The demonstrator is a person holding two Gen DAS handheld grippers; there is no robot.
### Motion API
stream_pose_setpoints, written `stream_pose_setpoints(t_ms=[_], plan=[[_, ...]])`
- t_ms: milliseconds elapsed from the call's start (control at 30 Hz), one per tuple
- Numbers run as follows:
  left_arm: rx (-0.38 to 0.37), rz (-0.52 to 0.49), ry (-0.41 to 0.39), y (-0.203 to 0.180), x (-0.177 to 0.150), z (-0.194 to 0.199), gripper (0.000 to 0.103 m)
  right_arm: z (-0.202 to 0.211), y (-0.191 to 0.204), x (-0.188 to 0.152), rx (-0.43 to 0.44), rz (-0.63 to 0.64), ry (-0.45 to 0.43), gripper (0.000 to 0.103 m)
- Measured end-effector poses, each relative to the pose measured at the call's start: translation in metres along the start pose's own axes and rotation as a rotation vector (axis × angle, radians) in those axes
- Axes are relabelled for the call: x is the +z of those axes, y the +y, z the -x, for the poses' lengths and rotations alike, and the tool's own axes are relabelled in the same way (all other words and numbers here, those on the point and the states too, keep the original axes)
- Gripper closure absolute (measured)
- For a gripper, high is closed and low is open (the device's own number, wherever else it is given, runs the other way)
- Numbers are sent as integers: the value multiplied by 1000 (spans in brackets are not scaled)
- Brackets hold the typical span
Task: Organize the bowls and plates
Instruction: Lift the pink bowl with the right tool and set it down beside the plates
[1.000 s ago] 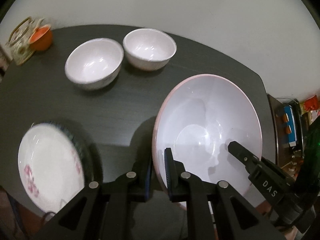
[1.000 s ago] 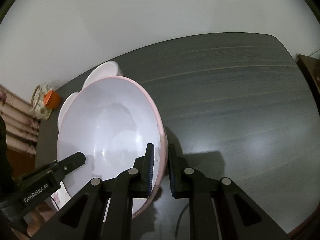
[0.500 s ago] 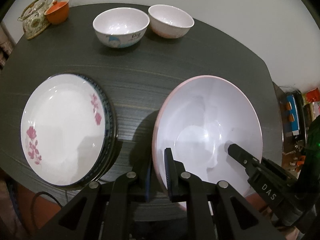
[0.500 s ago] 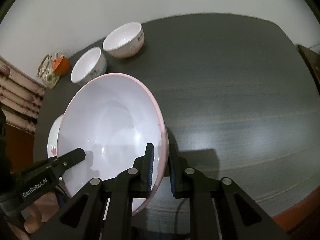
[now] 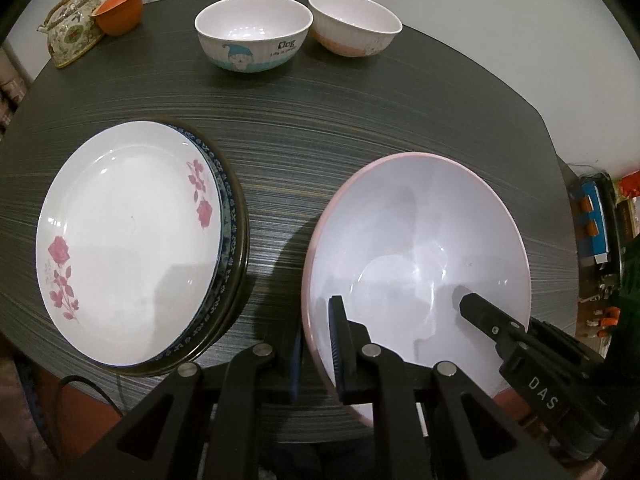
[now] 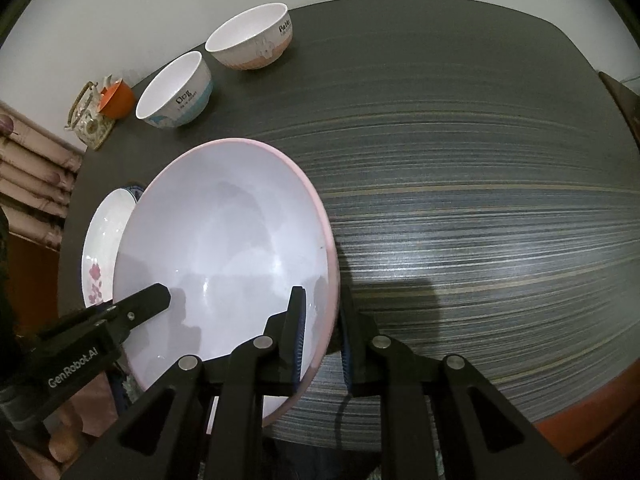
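Observation:
A large white bowl with a pink rim (image 5: 420,240) (image 6: 224,248) hangs low over the dark table (image 5: 320,120), just right of a stack of plates (image 5: 128,236) (image 6: 100,252) topped by a white plate with pink flowers. My left gripper (image 5: 316,320) is shut on the bowl's left rim. On the opposite rim, my right gripper (image 6: 320,308) pinches the wall between its pads. Whether the bowl's base touches the table is hidden. Two small bowls (image 5: 252,32) (image 5: 354,24) stand side by side at the far edge.
A patterned teapot (image 5: 72,36) and an orange cup (image 5: 120,12) sit at the far left corner. The table's right half (image 6: 480,160) is bare striped wood. A shelf with clutter (image 5: 596,224) stands beyond the right edge, and the near table edge runs under the grippers.
Both grippers carried the large bowl lower and back toward the table's near edge. The plate stack and small bowls have come into fuller view. Both grips on the rim are unchanged.

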State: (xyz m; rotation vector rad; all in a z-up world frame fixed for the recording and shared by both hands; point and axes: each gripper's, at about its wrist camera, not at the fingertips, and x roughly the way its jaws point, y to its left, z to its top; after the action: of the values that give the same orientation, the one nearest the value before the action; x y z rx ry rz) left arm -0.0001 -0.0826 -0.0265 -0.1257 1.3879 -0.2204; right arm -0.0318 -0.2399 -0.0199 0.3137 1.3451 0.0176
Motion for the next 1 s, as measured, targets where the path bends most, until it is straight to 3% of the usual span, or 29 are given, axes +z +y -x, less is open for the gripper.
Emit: stream_pose_setpoints(t_ms=[700, 767, 1000], plan=[[6, 11, 5, -3, -1, -2, 91, -11, 0, -1, 12, -6, 32, 85], [5, 15, -2, -1, 0, 0, 91, -10, -1, -1, 18, -13, 34, 82], [-8, 32, -27, 5, 6, 8, 91, -2, 3, 2, 4, 3, -3, 57]])
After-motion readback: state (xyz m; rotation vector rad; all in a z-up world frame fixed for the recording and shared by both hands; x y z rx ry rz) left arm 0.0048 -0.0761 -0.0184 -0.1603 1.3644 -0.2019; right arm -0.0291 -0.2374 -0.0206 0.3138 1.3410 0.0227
